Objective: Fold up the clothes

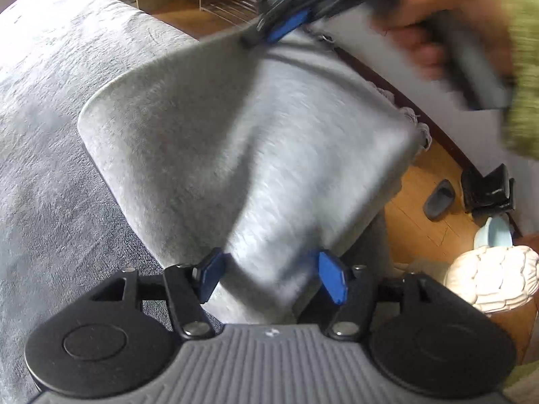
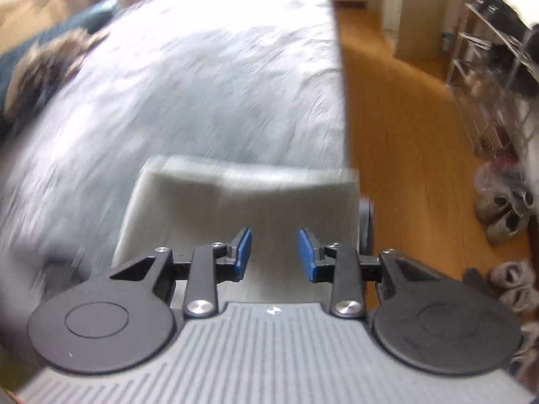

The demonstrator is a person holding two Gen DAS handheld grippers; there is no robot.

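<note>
Both tongs: your left gripper [image 1: 269, 269] straddled bunched grey garment [image 1: 235, 141], while your right gripper [image 1: 259, 33] pinched its far corner, ready for folding.

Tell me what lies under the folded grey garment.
The folded grey garment rests on a grey fleecy blanket covering the bed, near its edge above the wooden floor. Whatever lies directly beneath the garment is hidden by the cloth itself.
</note>
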